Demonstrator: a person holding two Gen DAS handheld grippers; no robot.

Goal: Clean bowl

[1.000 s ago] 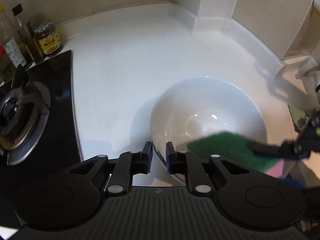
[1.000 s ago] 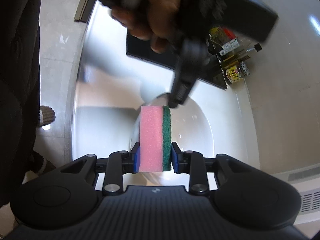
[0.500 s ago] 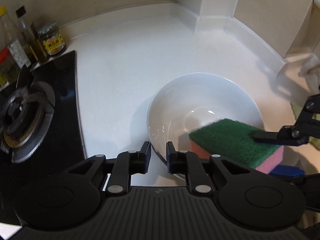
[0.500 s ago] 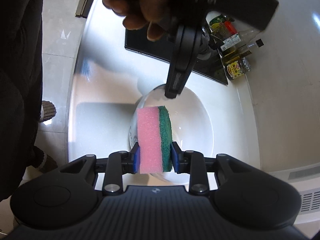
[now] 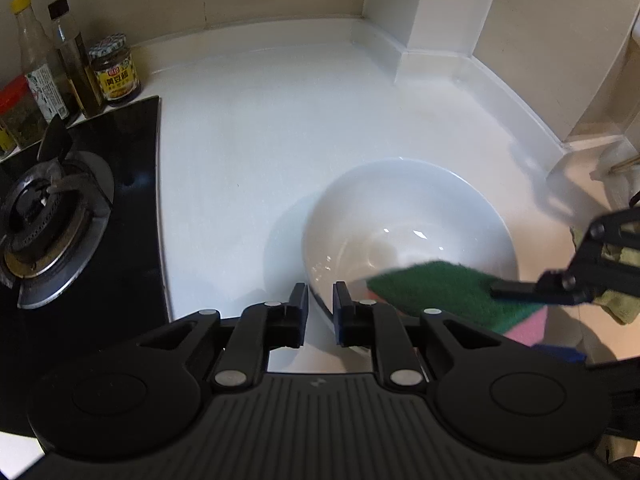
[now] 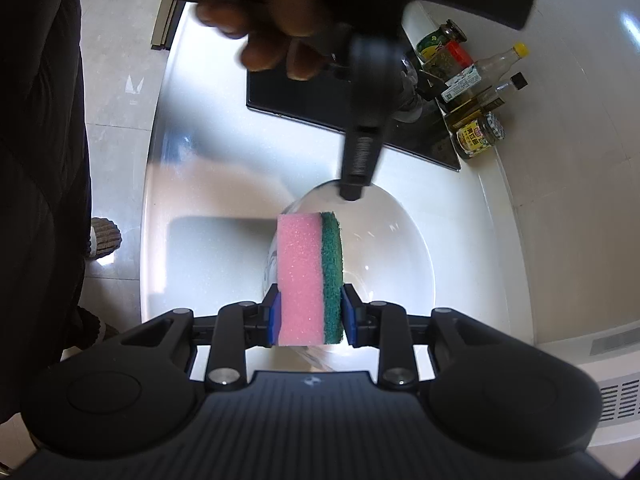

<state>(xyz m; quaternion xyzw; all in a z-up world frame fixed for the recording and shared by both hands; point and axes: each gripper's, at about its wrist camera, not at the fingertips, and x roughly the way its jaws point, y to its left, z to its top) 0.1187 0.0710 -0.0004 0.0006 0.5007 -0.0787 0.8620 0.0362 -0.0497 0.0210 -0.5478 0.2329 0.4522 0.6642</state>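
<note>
A white bowl (image 5: pixel 408 216) stands on the white counter (image 5: pixel 260 128). My left gripper (image 5: pixel 321 304) is shut on the bowl's near rim, one finger inside and one outside. My right gripper (image 6: pixel 308 312) is shut on a pink sponge with a green scouring side (image 6: pixel 310 276). The sponge (image 5: pixel 448 292) reaches over the bowl's near right rim, green side up. In the right wrist view the bowl (image 6: pixel 384 248) lies under the sponge, and the left gripper (image 6: pixel 354 192) pinches its far rim.
A black gas hob (image 5: pixel 52 216) lies left of the bowl. Sauce bottles and jars (image 5: pixel 72 68) stand at the back left by the wall. A green cloth (image 5: pixel 616 300) lies at the right. The counter's raised edge (image 5: pixel 500 92) runs along the back right.
The left wrist camera has drawn back and up, with the rim still held. The sponge has shifted within the bowl's near right side, blurred by motion.
</note>
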